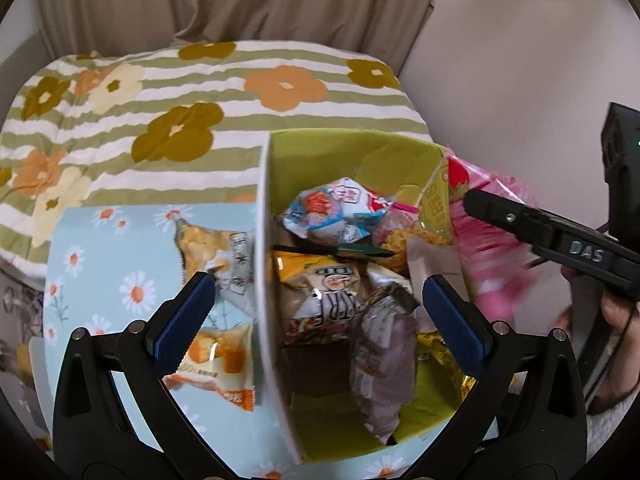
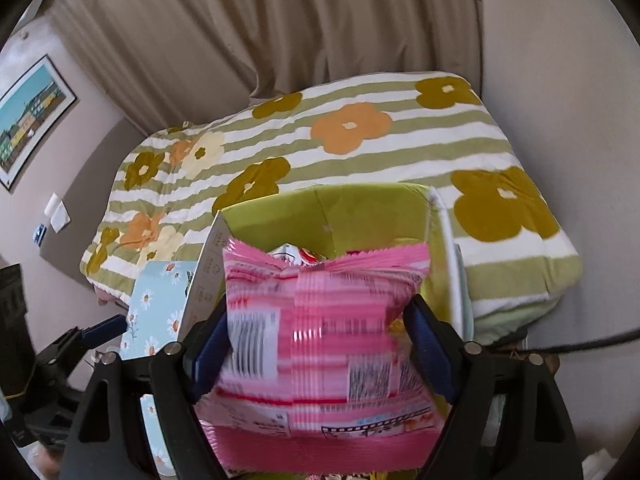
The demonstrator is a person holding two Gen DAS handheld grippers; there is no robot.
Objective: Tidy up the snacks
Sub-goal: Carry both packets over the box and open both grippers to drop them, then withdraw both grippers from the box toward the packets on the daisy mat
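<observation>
Crinkly pink packet (image 2: 320, 344), blurred, sits between the right claw (image 2: 316, 354) pads over the green box (image 1: 360, 152); whether the pads press it I cannot tell. Left claw (image 1: 320, 320) gapes wide, empty, straddling the box's white wall above foil packets (image 1: 340, 288). Quilted floral bed (image 1: 200, 120) behind.

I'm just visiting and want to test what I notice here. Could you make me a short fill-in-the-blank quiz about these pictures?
1. The packet between the right hand-held gripper's fingers is mostly ____.
2. The inside of the snack box is ____.
3. The left hand-held gripper holds ____.
4. The striped bedcover is printed with ____.

Missing words: pink; green; nothing; flowers
</observation>
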